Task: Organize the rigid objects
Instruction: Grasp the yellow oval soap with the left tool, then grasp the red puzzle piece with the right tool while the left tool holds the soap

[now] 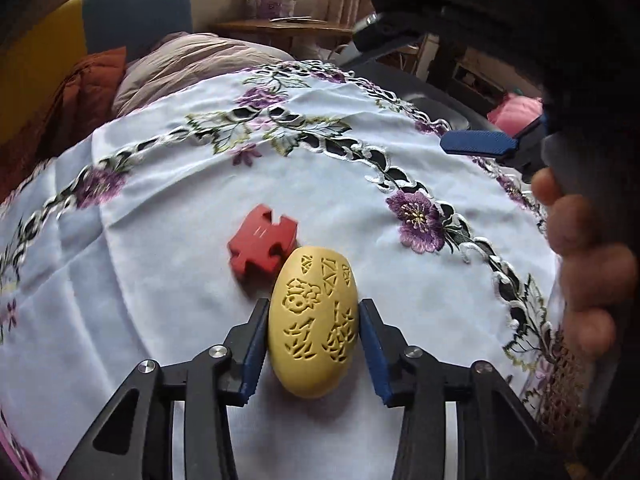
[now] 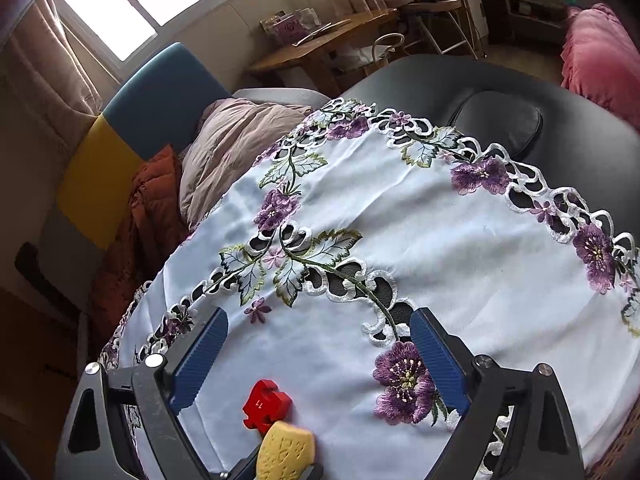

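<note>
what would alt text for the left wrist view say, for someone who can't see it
The left gripper straddles a yellow carved egg-shaped object on a white tablecloth embroidered with purple flowers. A red puzzle-piece block lies just beyond it. At right, a hand holds the right gripper.

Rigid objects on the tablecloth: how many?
2. Yellow carved egg-shaped block between the left tool fingers; red puzzle-shaped block touching its far end. More may sit out of view.
</note>
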`<act>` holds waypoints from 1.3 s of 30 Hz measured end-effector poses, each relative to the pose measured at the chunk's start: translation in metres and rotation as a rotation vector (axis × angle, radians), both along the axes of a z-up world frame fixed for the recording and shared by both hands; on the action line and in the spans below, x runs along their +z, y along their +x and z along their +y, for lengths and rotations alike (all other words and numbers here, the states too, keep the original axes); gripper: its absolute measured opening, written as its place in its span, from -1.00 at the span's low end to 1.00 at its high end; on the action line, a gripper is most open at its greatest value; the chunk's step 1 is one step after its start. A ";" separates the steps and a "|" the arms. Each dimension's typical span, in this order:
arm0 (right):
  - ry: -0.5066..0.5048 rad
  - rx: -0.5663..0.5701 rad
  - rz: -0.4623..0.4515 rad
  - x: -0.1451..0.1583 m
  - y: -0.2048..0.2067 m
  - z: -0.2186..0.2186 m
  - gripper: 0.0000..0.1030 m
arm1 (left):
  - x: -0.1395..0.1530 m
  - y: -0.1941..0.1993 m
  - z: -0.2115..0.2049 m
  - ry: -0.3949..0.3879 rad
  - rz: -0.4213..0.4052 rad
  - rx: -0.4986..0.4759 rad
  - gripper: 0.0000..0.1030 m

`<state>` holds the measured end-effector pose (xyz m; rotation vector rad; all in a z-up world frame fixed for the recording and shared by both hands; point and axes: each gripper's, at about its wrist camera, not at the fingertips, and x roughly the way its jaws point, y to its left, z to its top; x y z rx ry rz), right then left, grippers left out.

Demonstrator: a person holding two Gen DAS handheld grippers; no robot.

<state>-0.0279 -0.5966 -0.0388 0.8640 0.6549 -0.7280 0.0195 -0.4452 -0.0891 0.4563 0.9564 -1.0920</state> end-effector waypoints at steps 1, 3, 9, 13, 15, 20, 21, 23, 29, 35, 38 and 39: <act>0.007 0.013 0.011 -0.002 0.002 0.001 0.81 | 0.002 -0.002 0.011 -0.009 -0.003 0.020 -0.15; 0.032 0.044 0.014 -0.006 0.007 0.001 0.81 | 0.002 -0.005 0.035 -0.009 -0.004 0.062 -0.15; 0.072 0.192 0.086 -0.020 0.031 0.018 0.81 | 0.005 -0.007 0.112 -0.029 -0.070 0.265 -0.15; 0.063 0.284 0.134 -0.027 0.047 0.032 0.81 | 0.003 0.003 0.144 -0.077 -0.071 0.350 -0.15; 0.049 0.333 0.166 -0.030 0.054 0.040 0.80 | 0.001 0.002 0.145 -0.087 -0.085 0.345 -0.16; 0.039 0.392 0.220 -0.039 0.065 0.050 0.78 | -0.002 0.001 0.144 -0.115 -0.079 0.348 -0.20; 0.037 0.394 0.224 -0.040 0.066 0.050 0.77 | -0.002 0.002 0.146 -0.128 -0.067 0.349 -0.20; 0.028 0.408 0.224 -0.040 0.068 0.053 0.75 | -0.003 0.004 0.149 -0.146 -0.048 0.352 -0.21; -0.054 0.495 0.284 -0.043 0.085 0.072 0.66 | -0.003 0.007 0.155 -0.180 -0.018 0.358 -0.21; -0.181 0.596 0.424 -0.055 0.097 0.093 -0.06 | -0.003 0.009 0.159 -0.200 0.003 0.363 -0.21; -0.178 0.636 0.416 -0.055 0.097 0.100 -0.07 | -0.003 0.012 0.162 -0.220 0.027 0.367 -0.21; -0.169 0.654 0.406 -0.054 0.098 0.102 -0.07 | -0.003 0.013 0.163 -0.227 0.037 0.368 -0.21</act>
